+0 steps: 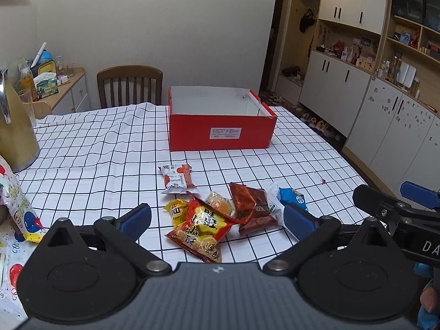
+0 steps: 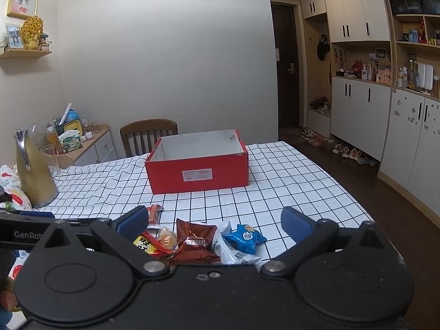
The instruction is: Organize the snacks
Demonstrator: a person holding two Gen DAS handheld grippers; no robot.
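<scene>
Nearest, left gripper [image 1: 217, 221]: jaws spread wide, holding nothing, blue pads clear of the packets.
Right gripper [image 2: 214, 224]: likewise wide open and empty; "GenRob" reads on the other tool's arm at its left edge.
Between the left jaws: red-and-yellow crinkled snack bag [image 1: 202, 229] with large Chinese characters, overlapping a small yellow packet [image 1: 176, 211] and a round pastry in clear wrap [image 1: 220, 202].
Between the right jaws: brown foil Oreo packet [image 2: 194, 243], logo upside down; blue biscuit packet [image 2: 244, 238] just beside it.
Beyond the pile: white-and-orange sachet [image 1: 176, 178], print too small to read.
Open room: bare checked tablecloth [image 1: 302, 165] towards the right edge.
Farthest: red cardboard box [image 1: 221, 129], open-topped, white label illegible, well apart from the snacks.
</scene>
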